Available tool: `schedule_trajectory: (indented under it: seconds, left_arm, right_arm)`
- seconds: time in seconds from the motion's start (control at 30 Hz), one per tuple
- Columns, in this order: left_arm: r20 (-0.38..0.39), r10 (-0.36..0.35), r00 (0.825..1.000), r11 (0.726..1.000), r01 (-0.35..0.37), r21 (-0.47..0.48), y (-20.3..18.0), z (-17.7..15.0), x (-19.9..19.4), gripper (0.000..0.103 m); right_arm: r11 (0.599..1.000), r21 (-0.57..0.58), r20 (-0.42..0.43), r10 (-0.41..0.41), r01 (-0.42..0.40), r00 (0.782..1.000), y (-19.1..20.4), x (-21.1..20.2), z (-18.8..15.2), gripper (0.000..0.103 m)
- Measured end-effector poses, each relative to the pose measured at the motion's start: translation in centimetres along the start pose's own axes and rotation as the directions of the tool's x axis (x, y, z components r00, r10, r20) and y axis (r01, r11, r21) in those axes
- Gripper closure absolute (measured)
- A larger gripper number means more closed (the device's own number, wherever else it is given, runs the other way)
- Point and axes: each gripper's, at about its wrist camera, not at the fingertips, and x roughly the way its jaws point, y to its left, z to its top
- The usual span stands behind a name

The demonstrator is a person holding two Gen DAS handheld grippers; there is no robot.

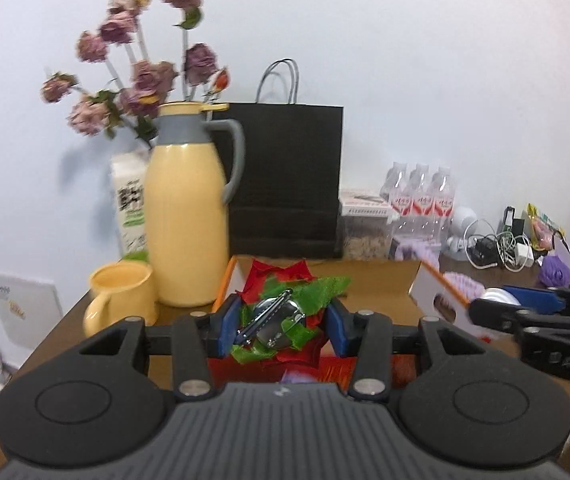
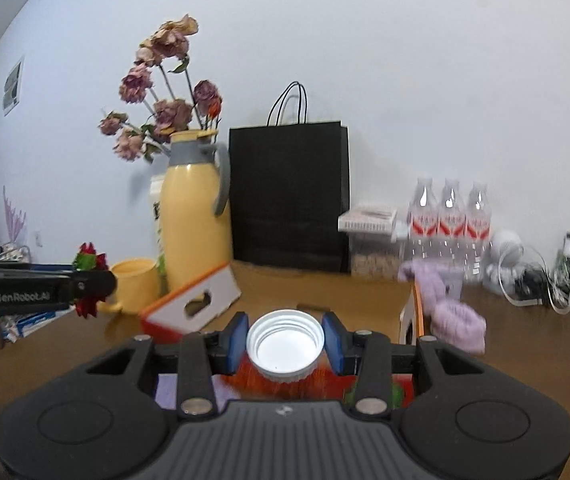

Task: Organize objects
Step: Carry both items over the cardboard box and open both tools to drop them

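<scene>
Two grips are in play, and both look easy to lose. The left gripper (image 1: 281, 326) is clamped on a crinkly red-and-green foil decoration (image 1: 285, 308) with a shiny metal clip at its middle, held above the open cardboard box (image 1: 365, 276). Foil is thin and crushable, so the blue pads may be biting only loose petals; a jolt could tear them or let the metal part slide out.

The right gripper (image 2: 285, 344) pinches a white plastic bottle cap (image 2: 285, 344) by its ribbed wall, hollow side toward the camera, over the red contents of the same box. The cap is hard, round and smooth, so it could roll or pop free if the squeeze slackens.

The grippers hang near each other, and a careless swing might knock one into the other, or into the glossy yellow thermos (image 1: 187, 216) and mug (image 1: 121, 300) on the desk (image 2: 525, 340) beside the box.
</scene>
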Motion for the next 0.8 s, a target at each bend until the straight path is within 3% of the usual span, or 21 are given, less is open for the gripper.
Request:
schedule_trajectory:
  seconds: [0.17, 0.33, 0.6, 0.63, 0.67, 0.7, 0.73, 0.77, 0.8]
  left_arm:
    - [-0.033, 0.005, 0.999, 1.0, -0.005, -0.019, -1.2, 1.5, 5.4, 0.058]
    - [-0.066, 0.018, 0.998, 0.998, -0.021, -0.058, -0.7, 1.9, 9.7, 0.058]
    - [-0.241, 0.001, 0.97, 1.0, -0.003, -0.007, -0.9, -0.3, 14.7, 0.057]
    - [-0.254, -0.005, 0.967, 1.0, 0.004, -0.006, -0.9, -0.6, 14.9, 0.054]
    - [-0.259, -0.006, 0.966, 1.0, 0.005, -0.006, -1.0, -0.8, 14.9, 0.045]
    - [-0.257, -0.005, 0.966, 1.0, 0.004, -0.006, -1.0, -0.9, 14.8, 0.036]
    - [-0.245, -0.001, 0.97, 1.0, 0.0, -0.005, -1.0, -0.9, 14.6, 0.012]
    - [-0.227, 0.01, 0.974, 1.0, -0.011, -0.004, -1.0, -0.9, 14.3, 0.0]
    - [-0.206, 0.022, 0.978, 1.0, -0.024, -0.005, -1.0, -0.8, 14.1, 0.0]
  right_arm:
    - [0.999, 0.015, -0.037, -0.034, 0.034, 0.999, -0.7, 5.5, 1.8, 0.064]
    - [0.997, 0.033, -0.109, -0.072, 0.076, 0.991, -1.9, 10.0, 0.8, 0.064]
    - [0.994, 0.032, -0.232, -0.094, 0.104, 0.968, -3.0, 13.1, -1.6, 0.064]
    - [0.993, 0.031, -0.242, -0.1, 0.11, 0.965, -3.0, 13.3, -1.7, 0.064]
    - [0.993, 0.03, -0.249, -0.105, 0.116, 0.963, -3.0, 13.3, -1.8, 0.062]
    - [0.992, 0.027, -0.256, -0.112, 0.123, 0.96, -3.0, 13.3, -1.9, 0.048]
    - [0.991, 0.026, -0.26, -0.12, 0.131, 0.958, -2.9, 13.3, -1.9, 0.023]
    - [0.99, 0.024, -0.258, -0.127, 0.138, 0.958, -2.9, 13.3, -1.9, 0.011]
    - [0.989, 0.021, -0.253, -0.135, 0.145, 0.958, -2.9, 13.2, -1.9, 0.0]
